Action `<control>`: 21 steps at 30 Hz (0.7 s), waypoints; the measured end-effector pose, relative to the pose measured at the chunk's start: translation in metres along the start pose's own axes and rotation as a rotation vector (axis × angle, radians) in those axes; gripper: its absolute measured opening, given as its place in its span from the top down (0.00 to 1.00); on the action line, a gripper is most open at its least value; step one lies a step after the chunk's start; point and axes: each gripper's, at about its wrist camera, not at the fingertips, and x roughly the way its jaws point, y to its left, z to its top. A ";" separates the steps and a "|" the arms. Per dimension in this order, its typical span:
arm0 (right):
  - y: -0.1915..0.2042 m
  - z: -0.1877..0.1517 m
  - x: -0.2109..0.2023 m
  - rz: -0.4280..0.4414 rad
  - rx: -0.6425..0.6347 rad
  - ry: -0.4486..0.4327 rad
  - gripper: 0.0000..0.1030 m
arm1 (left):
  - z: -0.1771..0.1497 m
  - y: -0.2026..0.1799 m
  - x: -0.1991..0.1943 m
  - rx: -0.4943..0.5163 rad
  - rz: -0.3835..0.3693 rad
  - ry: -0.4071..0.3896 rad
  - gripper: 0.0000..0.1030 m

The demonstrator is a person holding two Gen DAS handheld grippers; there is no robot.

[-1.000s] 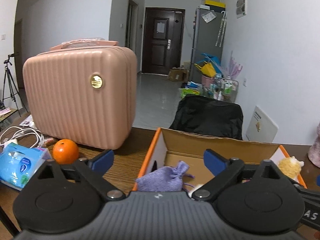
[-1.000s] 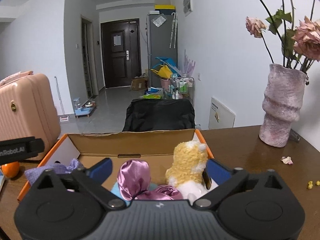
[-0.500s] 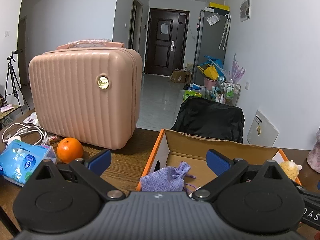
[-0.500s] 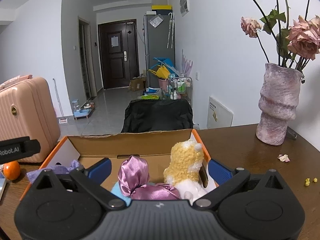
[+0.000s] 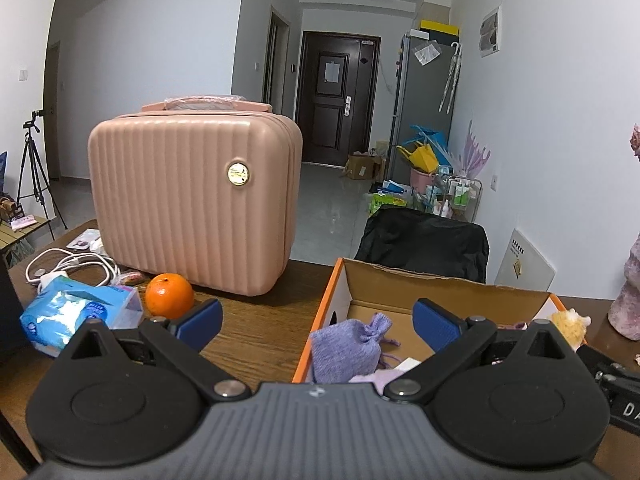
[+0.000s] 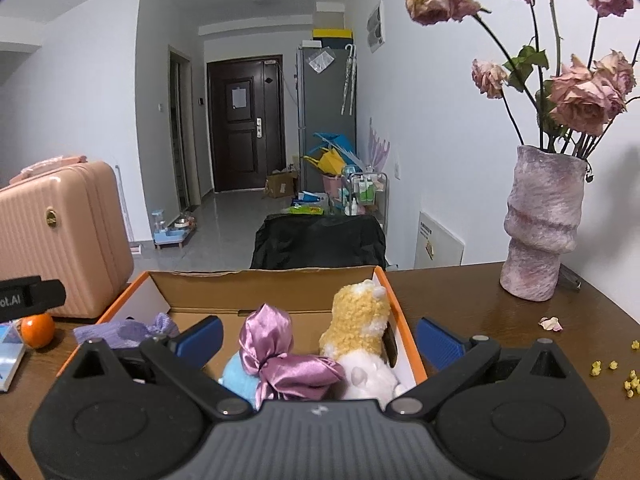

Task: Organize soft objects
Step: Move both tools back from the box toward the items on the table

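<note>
Hovering wide open and empty, both hand-held grippers: left (image 5: pixel 316 322), right (image 6: pixel 318 336), should approach the orange-edged cardboard box (image 6: pixel 394 312) slowly, pinching the lilac drawstring pouch (image 5: pixel 346 350) mid-body.

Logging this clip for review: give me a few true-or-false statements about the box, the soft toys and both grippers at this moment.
1. The purple drawstring pouch lies inside the cardboard box. True.
2. The left gripper is clamped on the pouch. False: its jaws are open and empty.
3. The yellow plush toy sits by the box's right wall. True.
4. The orange is inside the box. False: it sits on the table beside the pink case.
5. The right gripper is open. True.
6. The vase lies tipped over. False: it stands upright, holding dried roses.
</note>
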 end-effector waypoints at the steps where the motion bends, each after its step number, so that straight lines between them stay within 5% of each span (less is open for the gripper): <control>1: -0.001 -0.001 -0.003 0.003 -0.001 -0.004 0.00 | -0.002 0.001 -0.003 0.003 0.000 -0.002 0.00; 21: -0.018 -0.043 -0.072 0.044 -0.007 -0.099 0.00 | -0.040 0.020 -0.062 0.027 -0.016 -0.037 0.00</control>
